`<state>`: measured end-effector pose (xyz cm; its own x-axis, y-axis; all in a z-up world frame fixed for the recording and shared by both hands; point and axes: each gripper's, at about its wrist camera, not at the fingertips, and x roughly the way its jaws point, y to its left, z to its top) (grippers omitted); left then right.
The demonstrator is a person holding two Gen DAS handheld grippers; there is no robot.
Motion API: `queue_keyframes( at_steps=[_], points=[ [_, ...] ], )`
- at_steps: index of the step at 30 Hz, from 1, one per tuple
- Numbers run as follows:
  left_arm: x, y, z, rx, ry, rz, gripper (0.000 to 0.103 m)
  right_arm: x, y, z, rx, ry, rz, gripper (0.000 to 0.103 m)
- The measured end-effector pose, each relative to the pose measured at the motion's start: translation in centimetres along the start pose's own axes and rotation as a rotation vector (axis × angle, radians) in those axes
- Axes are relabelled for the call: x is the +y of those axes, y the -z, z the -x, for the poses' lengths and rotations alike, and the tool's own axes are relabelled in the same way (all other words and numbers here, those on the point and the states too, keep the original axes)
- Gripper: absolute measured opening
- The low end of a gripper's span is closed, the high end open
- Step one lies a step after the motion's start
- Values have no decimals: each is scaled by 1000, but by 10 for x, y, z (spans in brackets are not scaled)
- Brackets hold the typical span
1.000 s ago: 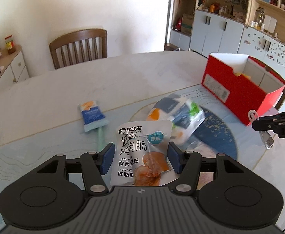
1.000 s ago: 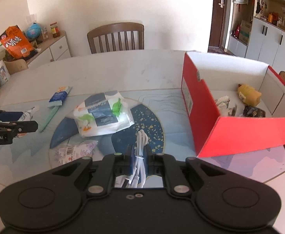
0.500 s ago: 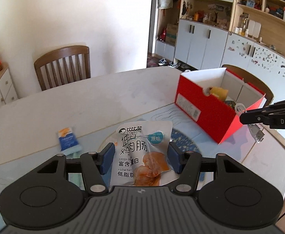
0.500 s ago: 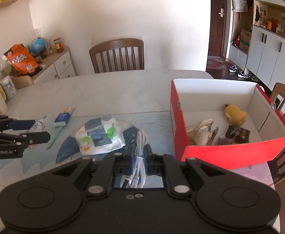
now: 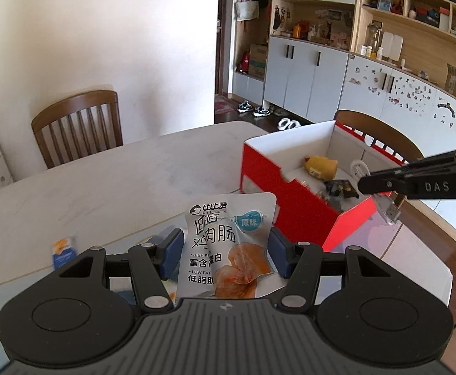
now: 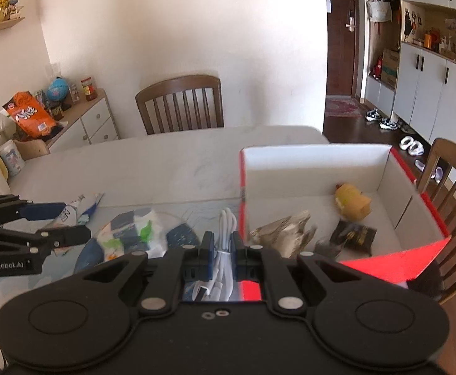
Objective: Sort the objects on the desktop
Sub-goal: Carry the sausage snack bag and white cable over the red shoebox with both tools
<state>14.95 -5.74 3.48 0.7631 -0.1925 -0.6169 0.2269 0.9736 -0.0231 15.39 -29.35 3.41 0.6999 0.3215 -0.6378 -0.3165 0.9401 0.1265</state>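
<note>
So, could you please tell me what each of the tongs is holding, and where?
Left tongs: snack pouch, by its lower sides. Right tongs: white cable, mid-bundle.

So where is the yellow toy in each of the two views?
Left wrist: the yellow toy is right of centre, inside the red box.
Right wrist: the toy is at right, in the box's far part.
Shared landmark: the red box.

Upright snack pouch (image 5: 228, 243), bundled white cable (image 6: 225, 243)
</note>
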Motion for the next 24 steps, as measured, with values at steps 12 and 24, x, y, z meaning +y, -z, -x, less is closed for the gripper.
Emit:
queue_keyframes(
  at_steps=[12,24],
  points=[
    [-59,-41,-32,-24,17,-29,57,-67,-29,-16,15,3,21,10],
    [-107,-73,-77,4,71,-82,57,-122,-42,-33,47,18,18,10]
  ],
)
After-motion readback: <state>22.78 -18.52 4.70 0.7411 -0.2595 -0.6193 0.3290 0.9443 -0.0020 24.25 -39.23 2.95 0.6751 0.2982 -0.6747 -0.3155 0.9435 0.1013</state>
